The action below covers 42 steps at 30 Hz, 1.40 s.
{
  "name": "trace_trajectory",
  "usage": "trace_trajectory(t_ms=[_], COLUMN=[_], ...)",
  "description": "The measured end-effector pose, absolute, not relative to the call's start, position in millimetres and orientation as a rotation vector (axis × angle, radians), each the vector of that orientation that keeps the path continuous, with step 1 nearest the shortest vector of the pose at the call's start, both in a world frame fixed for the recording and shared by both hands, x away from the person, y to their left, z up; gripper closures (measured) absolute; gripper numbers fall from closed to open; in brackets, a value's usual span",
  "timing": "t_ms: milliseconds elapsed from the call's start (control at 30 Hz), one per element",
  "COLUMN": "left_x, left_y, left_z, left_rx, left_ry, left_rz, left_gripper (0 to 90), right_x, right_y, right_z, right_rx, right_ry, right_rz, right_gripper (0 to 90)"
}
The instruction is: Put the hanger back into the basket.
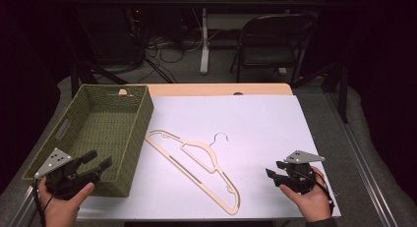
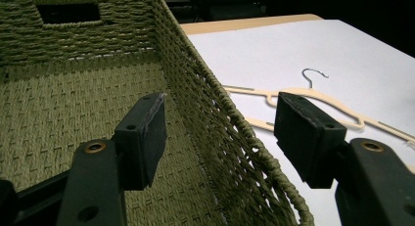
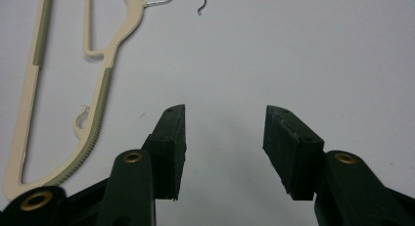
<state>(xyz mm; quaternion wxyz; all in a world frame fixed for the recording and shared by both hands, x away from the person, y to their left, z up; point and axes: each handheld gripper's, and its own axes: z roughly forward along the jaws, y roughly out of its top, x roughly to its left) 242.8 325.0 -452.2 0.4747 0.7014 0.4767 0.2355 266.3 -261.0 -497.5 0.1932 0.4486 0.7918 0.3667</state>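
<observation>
A cream plastic hanger [image 1: 196, 168] with a metal hook [image 1: 222, 137] lies flat on the white sheet in the middle of the table. An empty green woven basket [image 1: 140, 126] stands at the left. My left gripper [image 1: 97, 160] is open, held over the basket's near right corner, its jaws either side of the basket's right rim [image 2: 230, 118]. My right gripper [image 1: 274, 169] is open near the table's front right, low over bare sheet, with the hanger [image 3: 93, 103] to its left and nothing between its jaws. The hanger [image 2: 313, 101] also lies beyond the left gripper [image 2: 220, 133].
The white sheet [image 1: 265, 124] covers most of the wooden table [image 1: 221, 89]. A folding chair [image 1: 270, 40] and a table leg [image 1: 204, 40] with cables stand beyond the far edge. A metal rail [image 1: 364, 163] runs along the right side.
</observation>
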Motion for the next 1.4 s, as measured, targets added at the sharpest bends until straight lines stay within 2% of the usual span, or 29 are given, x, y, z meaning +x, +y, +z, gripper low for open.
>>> trace_trajectory(t_ms=[267, 700, 767, 1400], left_x=[238.7, 236.8, 236.9, 238.7], left_y=[321.8, 311.1, 307.3, 281.1], left_z=[-448.5, -447.1, -445.9, -441.8], left_rx=[1.714, 1.735, 1.739, 1.782], left_ry=[1.151, 1.127, 1.117, 1.037], left_rz=[0.573, 0.550, 0.546, 0.517], left_gripper=[36.9, 36.9, 36.9, 36.9], right_x=[268.4, 277.5, 279.5, 294.2], right_y=[-263.4, -251.2, -245.7, -181.3], right_z=[-491.9, -487.6, -485.5, -492.0], right_rx=[1.299, 1.319, 1.310, 1.205], right_ry=[2.239, 2.299, 2.305, 2.486], right_rz=[0.989, 0.968, 0.962, 0.931], right_gripper=[49.1, 56.4, 58.9, 63.2])
